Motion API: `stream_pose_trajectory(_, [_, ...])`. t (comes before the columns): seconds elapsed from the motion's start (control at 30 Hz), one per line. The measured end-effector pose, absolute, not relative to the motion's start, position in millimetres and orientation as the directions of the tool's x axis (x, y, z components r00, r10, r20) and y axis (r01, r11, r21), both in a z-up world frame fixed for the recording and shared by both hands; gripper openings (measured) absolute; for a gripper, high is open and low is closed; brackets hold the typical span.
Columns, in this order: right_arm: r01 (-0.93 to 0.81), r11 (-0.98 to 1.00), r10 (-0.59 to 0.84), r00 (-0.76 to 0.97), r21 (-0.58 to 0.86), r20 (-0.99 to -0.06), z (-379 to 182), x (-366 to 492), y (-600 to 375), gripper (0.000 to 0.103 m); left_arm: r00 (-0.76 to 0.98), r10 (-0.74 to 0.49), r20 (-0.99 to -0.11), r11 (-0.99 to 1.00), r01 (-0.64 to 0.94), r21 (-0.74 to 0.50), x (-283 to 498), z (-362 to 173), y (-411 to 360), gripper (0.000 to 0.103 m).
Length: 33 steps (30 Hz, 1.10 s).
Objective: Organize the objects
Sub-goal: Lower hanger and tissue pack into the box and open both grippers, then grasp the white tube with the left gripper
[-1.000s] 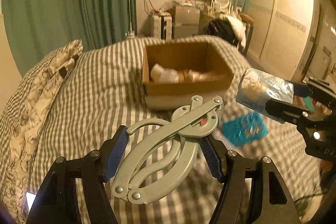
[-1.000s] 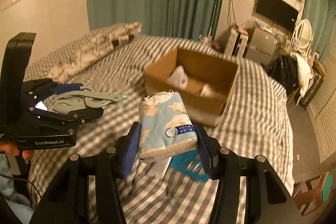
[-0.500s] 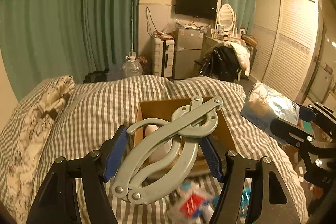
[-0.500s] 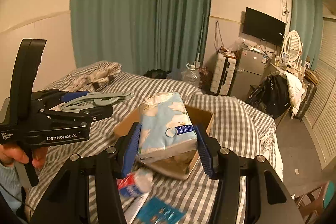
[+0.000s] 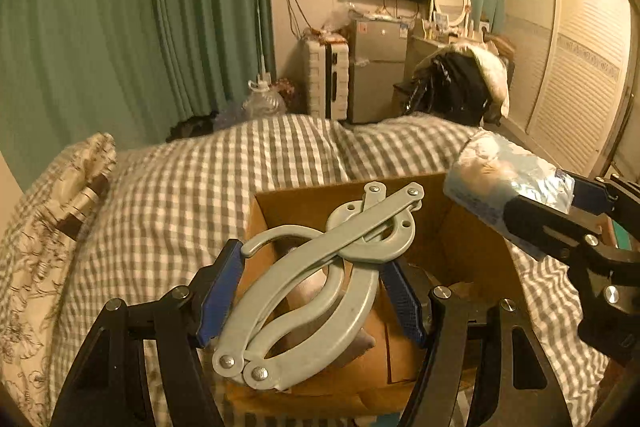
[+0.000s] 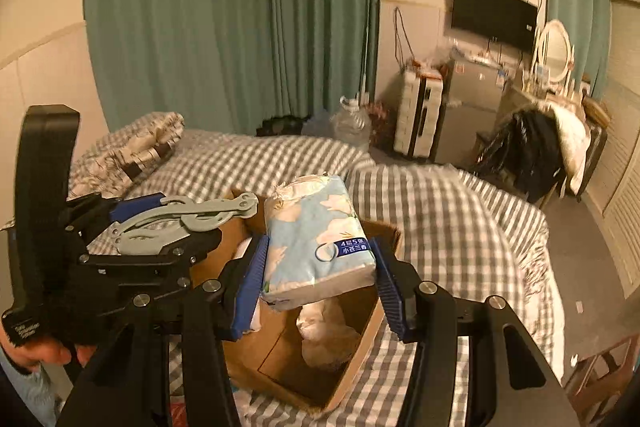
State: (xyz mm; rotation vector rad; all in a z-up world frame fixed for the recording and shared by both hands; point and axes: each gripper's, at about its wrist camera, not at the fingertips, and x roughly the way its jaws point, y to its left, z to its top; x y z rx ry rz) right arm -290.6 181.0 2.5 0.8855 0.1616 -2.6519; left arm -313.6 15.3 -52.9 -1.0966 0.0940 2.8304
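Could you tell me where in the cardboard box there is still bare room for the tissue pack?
Bare floor shows in the cardboard box along its near right wall, beside the white bundle. The left side, under the tissue pack, looks crowded.

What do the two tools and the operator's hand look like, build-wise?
Both are matte black angular frames with silver screw heads. The left tool and right tool each carry blue ribbed pads on the fingers. Seen from the right wrist, the left tool has a tall black handle with small white lettering, too blurred to read. A bare hand grips it, with a light blue sleeve. No cables visible.
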Motion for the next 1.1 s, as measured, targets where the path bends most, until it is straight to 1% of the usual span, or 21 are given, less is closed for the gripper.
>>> stream_pose_trajectory(0.07, [0.351, -0.936, -0.283, -0.744, 0.006, -0.606, -9, -297, 180, 0.054, -0.719, 0.085, -0.69, -0.992, -0.124, 0.007, -318, -63, 16, 0.072])
stream_pose_trajectory(0.1, [0.353, -0.935, -0.286, -0.742, 0.01, -0.607, -13, -298, 181, 0.061, -0.706, 0.089, -0.703, -0.992, -0.125, -0.001, -321, -69, 16, 0.073])
stream_pose_trajectory(0.13, [0.35, -0.937, -0.285, -0.744, 0.012, -0.605, -17, -299, 183, 0.068, -0.696, 0.089, -0.713, -0.993, -0.121, -0.006, -321, -72, 16, 0.081])
stream_pose_trajectory(0.17, [0.333, -0.943, -0.273, -0.755, 0.009, -0.596, -18, -299, 186, 0.081, -0.687, 0.084, -0.721, -0.994, -0.111, -0.01, -321, -76, 16, 0.091])
stream_pose_trajectory(0.2, [0.319, -0.948, -0.263, -0.766, 0.009, -0.587, -18, -296, 190, 0.083, -0.69, 0.079, -0.719, -0.995, -0.098, -0.015, -319, -77, 15, 0.094])
stream_pose_trajectory(0.23, [0.316, -0.949, -0.264, -0.767, 0.013, -0.584, -18, -294, 193, 0.083, -0.694, 0.078, -0.715, -0.996, -0.092, -0.019, -316, -76, 14, 0.096])
stream_pose_trajectory(0.37, [0.301, -0.953, -0.263, -0.774, 0.031, -0.576, -6, -287, 206, 0.087, -0.696, 0.073, -0.715, -0.997, -0.076, -0.028, -301, -66, 8, 0.097])
stream_pose_trajectory(0.43, [0.297, -0.955, -0.257, -0.782, 0.023, -0.567, 3, -280, 209, 0.087, -0.704, 0.063, -0.708, -0.998, -0.066, -0.023, -290, -56, 6, 0.097])
stream_pose_trajectory(0.8, [0.369, -0.924, -0.27, -0.811, -0.096, -0.519, 60, -198, 221, 0.087, -0.748, -0.001, -0.664, -1.0, 0.0, 0.001, -208, -3, 3, 0.097])
stream_pose_trajectory(0.93, [0.372, -0.92, -0.256, -0.81, -0.125, -0.528, 66, -168, 230, 0.088, -0.754, -0.015, -0.656, -1.0, 0.007, 0.015, -176, -2, 13, 0.098])
stream_pose_trajectory(1.1, [0.381, -0.91, -0.235, -0.799, -0.162, -0.554, 48, -135, 234, 0.088, -0.737, -0.008, -0.675, -1.0, 0.013, -0.003, -145, -24, 24, 0.098])
